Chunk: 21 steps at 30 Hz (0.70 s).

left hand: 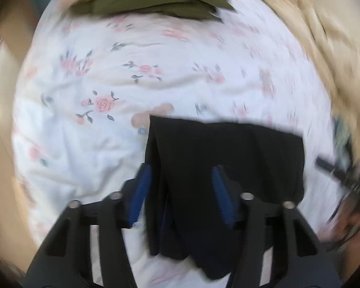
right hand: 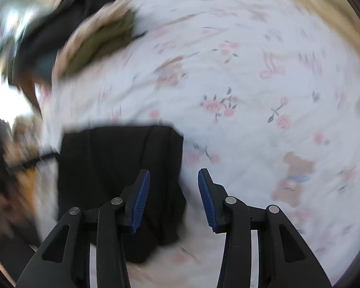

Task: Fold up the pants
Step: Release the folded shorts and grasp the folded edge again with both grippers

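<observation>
Black pants (left hand: 228, 158), folded into a compact block, lie on a white floral bedsheet (left hand: 132, 84). My left gripper (left hand: 182, 170) is open, its blue-padded fingers standing on either side of the pants' near left part, and the cloth lies between them. In the right wrist view the pants (right hand: 117, 168) lie at lower left on the sheet (right hand: 252, 84). My right gripper (right hand: 174, 175) is open and empty, its left finger over the pants' right edge, its right finger over bare sheet. Both views are motion-blurred.
A folded olive-green garment (left hand: 151, 3) lies at the far side of the bed; it also shows in the right wrist view (right hand: 100, 43). A cream fuzzy blanket (left hand: 312, 36) lies along the right. A dark strapped object (left hand: 343, 172) lies at the right edge.
</observation>
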Tool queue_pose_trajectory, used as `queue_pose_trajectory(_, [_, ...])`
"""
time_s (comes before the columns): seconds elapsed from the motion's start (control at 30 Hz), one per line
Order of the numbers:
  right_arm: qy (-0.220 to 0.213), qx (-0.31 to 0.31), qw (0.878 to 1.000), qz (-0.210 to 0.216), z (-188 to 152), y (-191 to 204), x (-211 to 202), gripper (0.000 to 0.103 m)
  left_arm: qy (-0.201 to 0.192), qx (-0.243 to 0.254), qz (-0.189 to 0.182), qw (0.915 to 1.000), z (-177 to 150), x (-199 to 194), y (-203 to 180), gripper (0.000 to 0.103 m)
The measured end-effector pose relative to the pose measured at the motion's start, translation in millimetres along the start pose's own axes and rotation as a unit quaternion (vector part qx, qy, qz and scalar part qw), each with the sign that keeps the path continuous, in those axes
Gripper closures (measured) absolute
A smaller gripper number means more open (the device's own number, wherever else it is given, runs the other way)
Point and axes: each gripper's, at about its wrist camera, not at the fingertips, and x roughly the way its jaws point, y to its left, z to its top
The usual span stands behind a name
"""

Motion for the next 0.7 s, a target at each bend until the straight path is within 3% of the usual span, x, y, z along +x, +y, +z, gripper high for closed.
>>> queue_pose_trajectory(0.03, [-0.002,0.017,1.000,0.020,4.6,-4.8,3.4,0.059,0.000,-0.003,-0.004,1.0000,2.4,5.8,2.1,0.075])
queue_pose_trajectory(0.17, [0.002,0.033,0.997,0.065,16.1,-2.8,20.5,0.061,-0.008,0.014,-0.025,0.9996,3.8,10.4,-5.1,0.079])
queue_pose_trajectory(0.27, [0.008,-0.001,0.998,0.056,18.1,9.7,31.2,0.061,-0.020,0.057,-0.005,0.9982,5.3,10.5,-18.8,0.080])
queue_pose_trajectory(0.3, [0.016,-0.008,0.998,0.056,21.2,12.4,38.4,0.062,-0.015,0.062,0.000,0.9980,9.7,16.4,-20.6,0.087])
queue_pose_trajectory(0.33, [0.021,-0.012,0.998,0.052,23.2,14.3,43.6,0.073,-0.008,0.065,0.004,0.9978,11.0,20.0,-21.8,0.096])
queue_pose_trajectory(0.37, [0.025,-0.017,0.998,0.048,22.0,15.5,46.0,0.089,-0.004,0.069,0.009,0.9976,12.5,23.7,-21.7,0.096])
queue_pose_trajectory(0.43, [0.021,-0.035,0.998,0.038,20.9,20.0,47.6,0.101,-0.008,0.077,0.011,0.9970,13.3,22.3,-22.6,0.097])
queue_pose_trajectory(0.6, [-0.014,-0.046,0.998,0.048,28.8,22.0,28.7,0.102,-0.022,0.086,0.013,0.9960,23.7,13.2,-18.3,0.098])
queue_pose_trajectory(0.7, [-0.031,-0.029,0.998,0.052,35.4,17.8,27.7,0.102,-0.029,0.065,0.020,0.9973,36.4,16.6,-9.1,0.098])
